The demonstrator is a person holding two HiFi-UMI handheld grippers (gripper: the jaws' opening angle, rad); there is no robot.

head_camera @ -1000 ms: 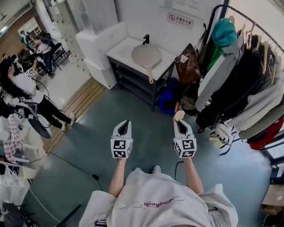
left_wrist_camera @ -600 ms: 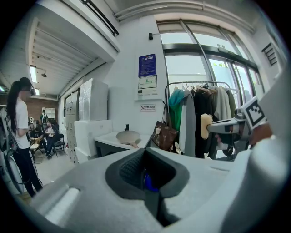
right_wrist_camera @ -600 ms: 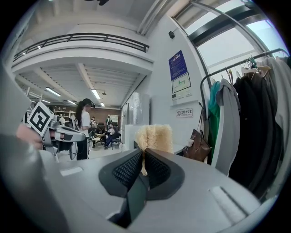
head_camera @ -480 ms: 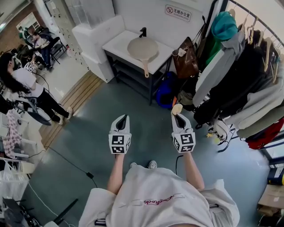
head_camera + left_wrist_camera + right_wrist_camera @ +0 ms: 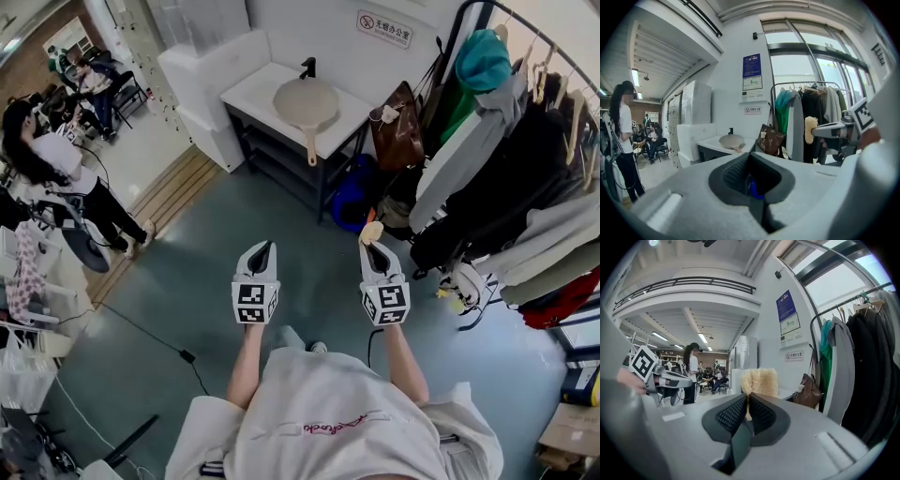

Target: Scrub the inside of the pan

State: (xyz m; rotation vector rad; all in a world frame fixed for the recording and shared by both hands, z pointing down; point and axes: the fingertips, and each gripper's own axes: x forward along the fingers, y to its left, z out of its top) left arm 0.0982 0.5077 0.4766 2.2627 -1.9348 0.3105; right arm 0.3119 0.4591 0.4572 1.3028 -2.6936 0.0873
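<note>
Pan (image 5: pixel 306 101), pale and round, lies open side up on a white tabletop (image 5: pixel 251 94) by the far wall, its handle pointing toward the person, well apart from both grippers. Over the last second little has changed: the person has taken a step across the grey floor (image 5: pixel 187 309), and the pan looks barely nearer. The right gripper (image 5: pixel 372 247) keeps its fingers clamped on a tan scrubbing pad (image 5: pixel 372 231); the left gripper (image 5: pixel 264 247) has its fingers together, holding nothing. Scrubbing has not begun; the walk to the pan probably comes first
</note>
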